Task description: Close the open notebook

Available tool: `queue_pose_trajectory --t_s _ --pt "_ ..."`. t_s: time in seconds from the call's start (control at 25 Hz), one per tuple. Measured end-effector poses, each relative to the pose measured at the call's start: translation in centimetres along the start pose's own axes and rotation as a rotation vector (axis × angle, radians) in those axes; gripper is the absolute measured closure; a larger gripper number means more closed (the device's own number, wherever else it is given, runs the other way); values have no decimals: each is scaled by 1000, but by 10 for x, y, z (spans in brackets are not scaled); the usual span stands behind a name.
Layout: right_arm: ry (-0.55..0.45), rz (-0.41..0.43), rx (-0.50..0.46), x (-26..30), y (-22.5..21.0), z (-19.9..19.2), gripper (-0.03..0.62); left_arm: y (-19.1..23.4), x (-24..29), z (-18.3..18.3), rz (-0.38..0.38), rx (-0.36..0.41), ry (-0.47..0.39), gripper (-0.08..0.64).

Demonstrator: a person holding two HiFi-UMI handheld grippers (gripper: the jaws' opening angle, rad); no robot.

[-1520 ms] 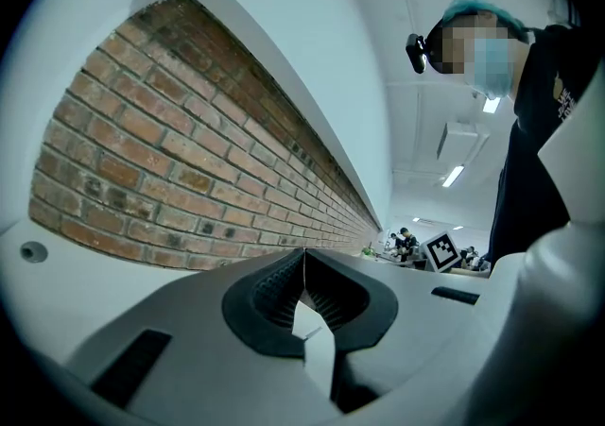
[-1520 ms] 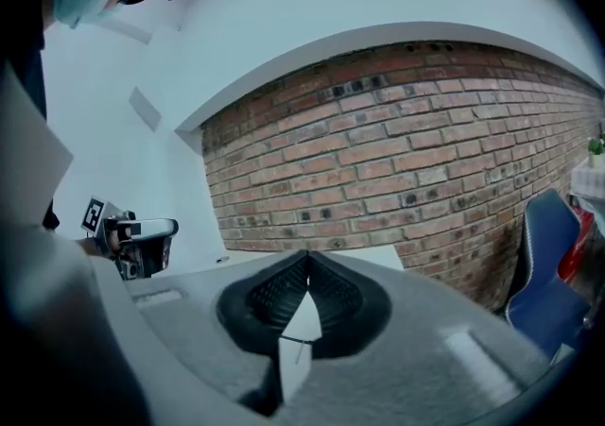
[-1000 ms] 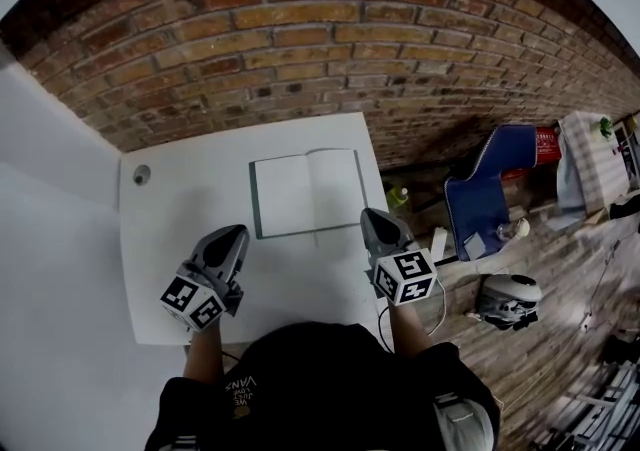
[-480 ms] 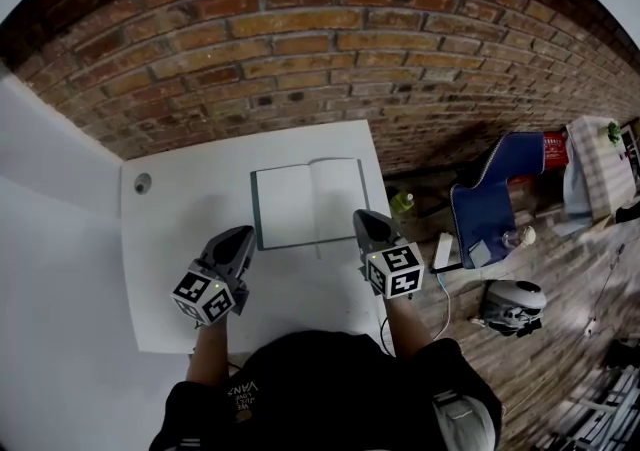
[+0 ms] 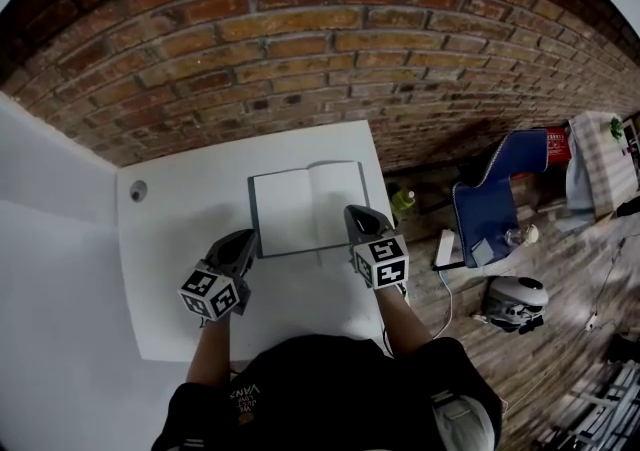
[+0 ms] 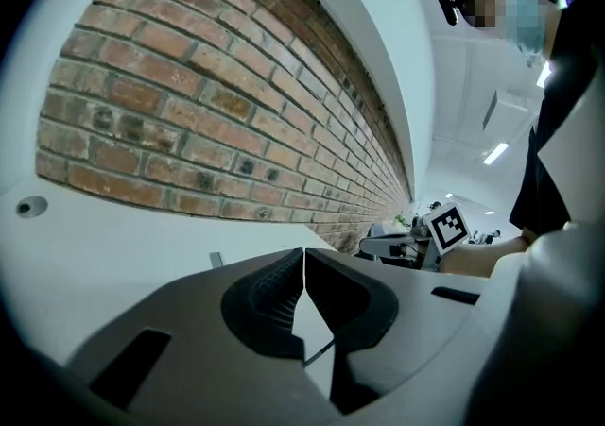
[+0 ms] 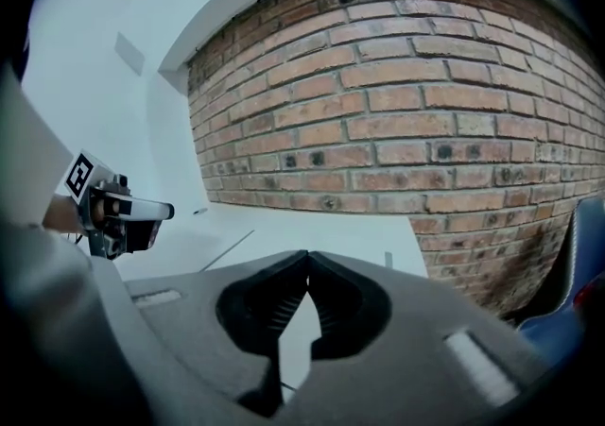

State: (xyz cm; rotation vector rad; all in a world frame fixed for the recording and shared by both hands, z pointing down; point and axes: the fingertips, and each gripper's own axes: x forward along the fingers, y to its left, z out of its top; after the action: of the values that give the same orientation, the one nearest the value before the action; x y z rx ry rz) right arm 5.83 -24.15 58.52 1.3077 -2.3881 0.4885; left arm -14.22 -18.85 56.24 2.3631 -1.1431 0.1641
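Two blank pages (image 5: 285,211), notebook (image 5: 312,207) open flat; left gripper (image 5: 249,237), right gripper (image 5: 352,211): fingers (image 6: 269,290) together, empty.

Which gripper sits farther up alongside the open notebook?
The right gripper: its tip lies beside the right edge of the notebook, while the left gripper is only at the lower-left corner.

Matt white table (image 5: 190,209); paper notebook (image 5: 305,207); rough brick wall (image 5: 300,49).

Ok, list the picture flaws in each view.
Head view: fisheye bows the red brick wall into an arc, corners black, open white-paged notebook sharp. Left gripper view: bright ceiling light strips. Right gripper view: near dark grey fingers look soft.
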Motion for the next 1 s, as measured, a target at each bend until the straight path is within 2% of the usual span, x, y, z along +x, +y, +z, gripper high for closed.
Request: queue_pose_trajectory --t_s 0.24,0.72,0.84,1.0 --pt "82 -11 8 23 -11 -27 594 26 14 -13 62 -62 34 548" --pt "204 -41 -51 43 -20 -56 593 53 34 -48 138 -88 188 546" --pt "240 -41 -50 46 -23 -66 592 57 37 -58 152 -90 234 508" --pt "301 -50 -67 47 -27 -80 592 60 39 -69 166 -93 286 505"
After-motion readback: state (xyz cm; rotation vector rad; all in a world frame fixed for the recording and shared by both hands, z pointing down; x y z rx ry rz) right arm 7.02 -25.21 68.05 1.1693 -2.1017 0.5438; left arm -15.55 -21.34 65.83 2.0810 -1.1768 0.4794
